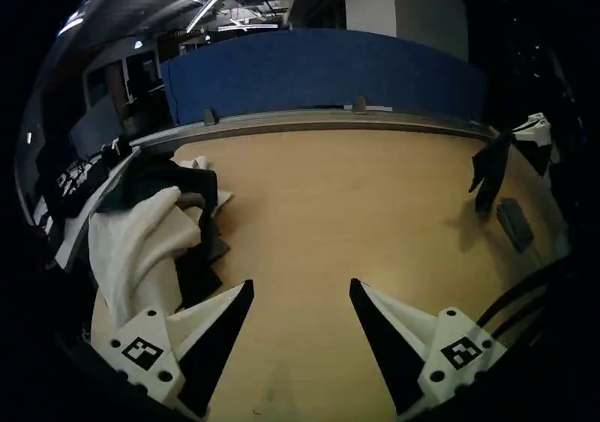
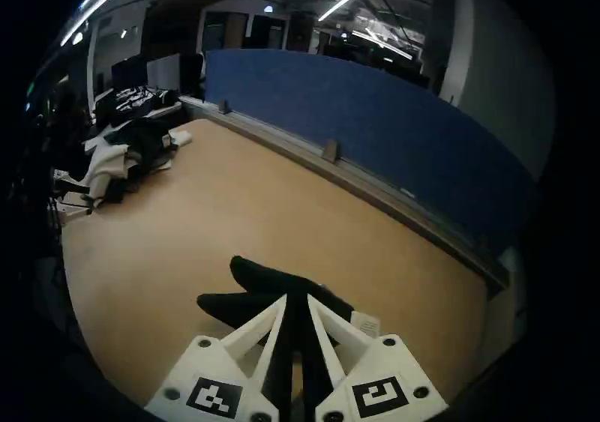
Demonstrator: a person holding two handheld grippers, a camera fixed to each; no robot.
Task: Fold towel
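Black towel [image 2: 247, 279]: pinched by the closed right gripper [image 2: 296, 297], trailing ahead of its tips. Left gripper [image 1: 301, 282]: wide open, empty; best take a free corner above the desk [image 1: 337, 197].

Wooden table [image 1: 337, 197], pale top. A blue partition [image 1: 322, 70] stands along its far edge, above a grey rail [image 1: 300, 120] that carries small clips [image 1: 359, 105]. A flat dark object [image 1: 514, 223] lies near the right edge. Strip lights [image 1: 206, 10] run overhead, and a white pillar [image 1: 390, 2] rises behind the partition.

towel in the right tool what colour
The towel is black, clearest in the right gripper view, pinched in the right tool.
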